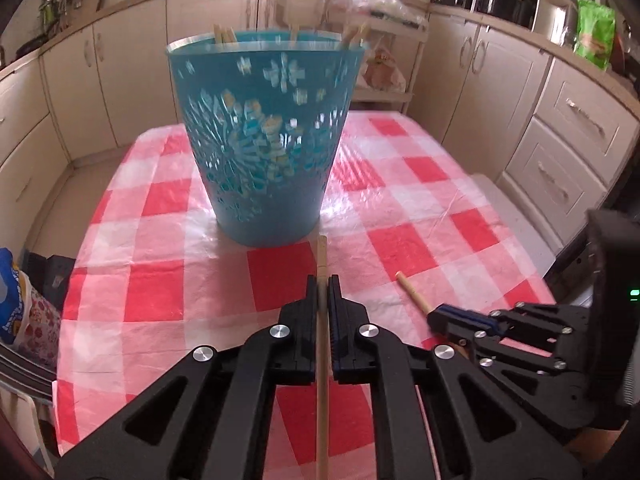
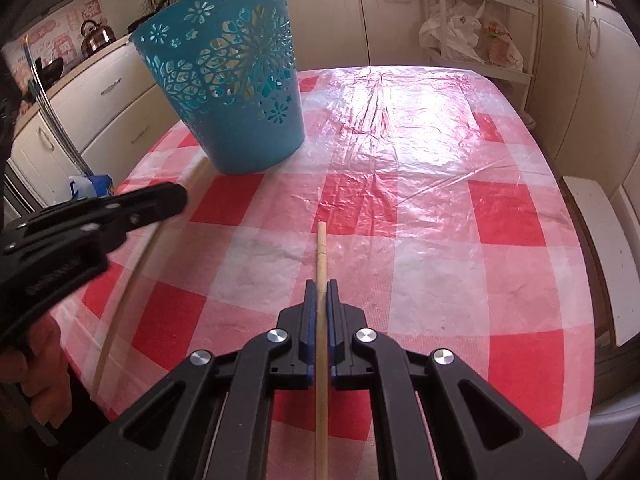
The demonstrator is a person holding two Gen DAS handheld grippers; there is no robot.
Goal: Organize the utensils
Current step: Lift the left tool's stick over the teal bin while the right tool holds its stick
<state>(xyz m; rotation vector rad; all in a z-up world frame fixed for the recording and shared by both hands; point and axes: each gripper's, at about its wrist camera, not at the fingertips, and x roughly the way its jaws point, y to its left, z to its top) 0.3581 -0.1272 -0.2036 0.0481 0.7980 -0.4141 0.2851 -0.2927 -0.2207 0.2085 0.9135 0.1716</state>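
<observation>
A teal perforated basket [image 1: 266,136] stands on the red-and-white checked table; wooden utensil ends stick up past its rim [image 1: 226,36]. It also shows in the right wrist view [image 2: 228,80]. My left gripper [image 1: 323,280] is shut on a wooden stick [image 1: 322,256] whose tip points at the basket's base. My right gripper [image 2: 321,286] is shut on another wooden stick [image 2: 321,248]. In the left wrist view the right gripper [image 1: 434,316] sits at the right with its stick [image 1: 410,290]. In the right wrist view the left gripper [image 2: 176,198] and its long stick [image 2: 128,292] are at the left.
The checked tablecloth [image 2: 432,208] has a glossy plastic cover. Cream kitchen cabinets [image 1: 560,132] surround the table. A white rack with bags [image 2: 480,36] stands behind it. A blue patterned bag [image 1: 16,304] sits off the table's left edge.
</observation>
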